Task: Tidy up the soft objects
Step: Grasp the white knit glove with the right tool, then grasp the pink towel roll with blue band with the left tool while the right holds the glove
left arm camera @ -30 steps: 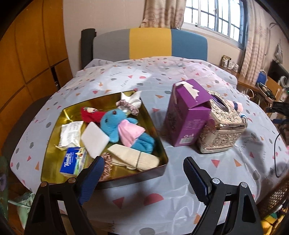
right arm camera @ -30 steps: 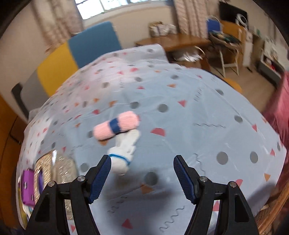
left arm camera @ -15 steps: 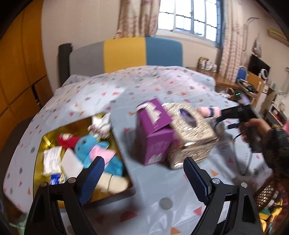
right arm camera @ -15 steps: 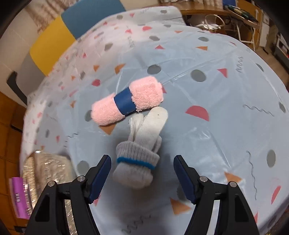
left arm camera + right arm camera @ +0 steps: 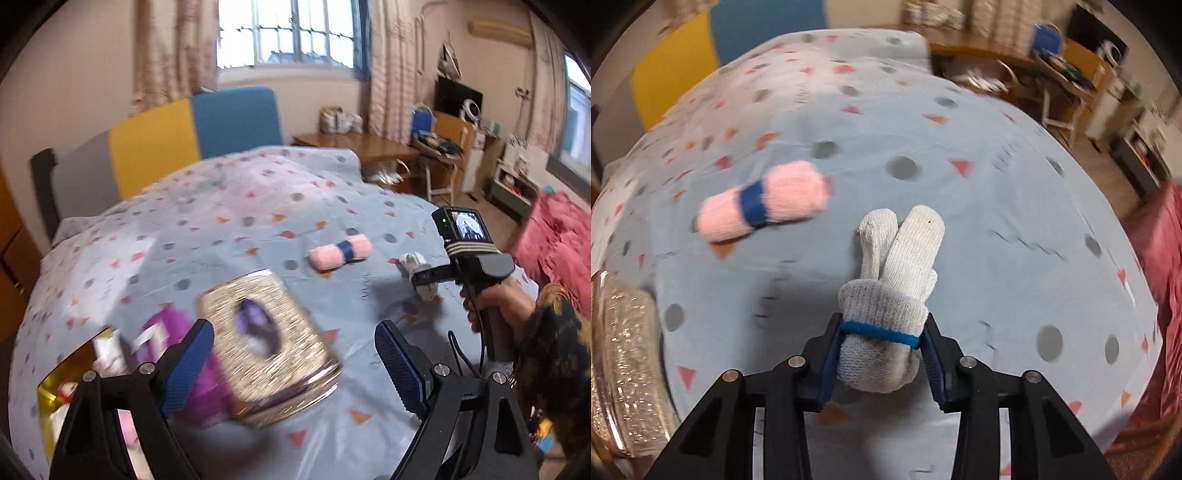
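Observation:
A rolled white knit glove bundle [image 5: 897,258] with a blue band lies on the patterned tablecloth [image 5: 979,221]. My right gripper [image 5: 882,326] points steeply down at it, and its jaws are closing with the cuff end squeezed between the blue pads. Just to the far left of the bundle lies a pink towel roll [image 5: 764,203] with a blue band. The left wrist view shows that roll [image 5: 340,251], the glove bundle [image 5: 415,264] and the right gripper [image 5: 424,278] held in a hand [image 5: 495,306]. My left gripper [image 5: 293,347] hangs open and holds nothing, above the silver box.
A silver embossed tissue box [image 5: 269,347] stands beside a purple carton [image 5: 166,332]. The gold tin [image 5: 55,384] with soft toys shows at the lower left. A headboard [image 5: 192,125] is behind the bed, with a desk and chairs to the right.
My right gripper dropped onto the glove bundle and its jaws closed on the cuff end. The left gripper swung up and to the right, from the gold tin towards the silver box.

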